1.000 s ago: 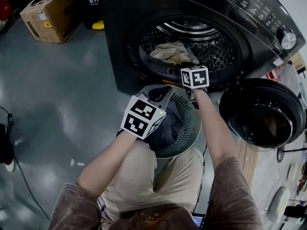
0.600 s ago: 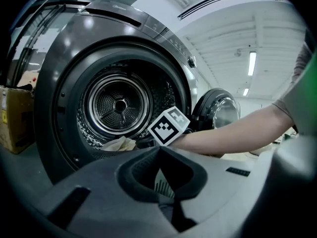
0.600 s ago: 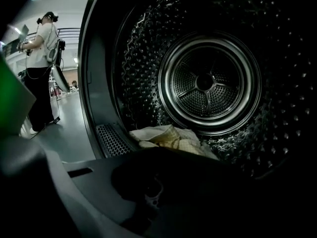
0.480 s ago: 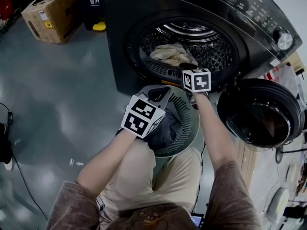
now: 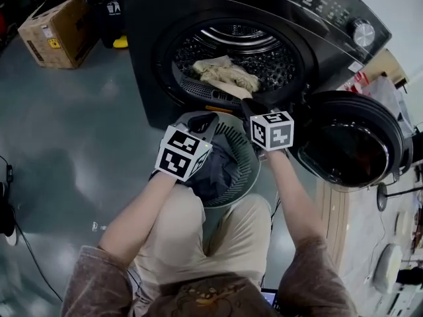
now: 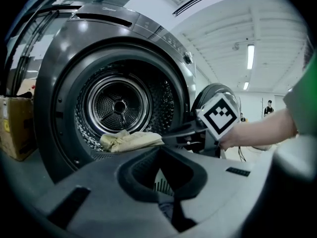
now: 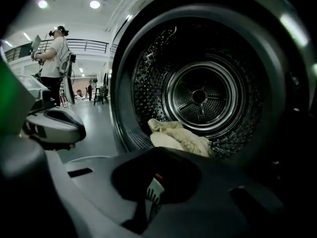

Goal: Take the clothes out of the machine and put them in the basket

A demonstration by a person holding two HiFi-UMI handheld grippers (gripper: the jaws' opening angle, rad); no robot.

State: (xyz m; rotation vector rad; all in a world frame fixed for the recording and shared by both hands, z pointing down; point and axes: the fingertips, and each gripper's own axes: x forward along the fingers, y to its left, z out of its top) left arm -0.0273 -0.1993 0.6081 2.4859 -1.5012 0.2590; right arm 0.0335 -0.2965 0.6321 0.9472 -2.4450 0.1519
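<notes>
Grey floor, open machine, your right claw shut and empty, beige cloth in drum ahead of it, your left claw closed too, basket of dark clothes beneath it.

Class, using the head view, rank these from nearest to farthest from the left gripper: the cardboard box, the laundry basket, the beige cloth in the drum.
1. Laundry basket: directly beneath the left gripper.
2. Beige cloth: ahead, inside the drum.
3. Cardboard box: far off at the upper left.
</notes>
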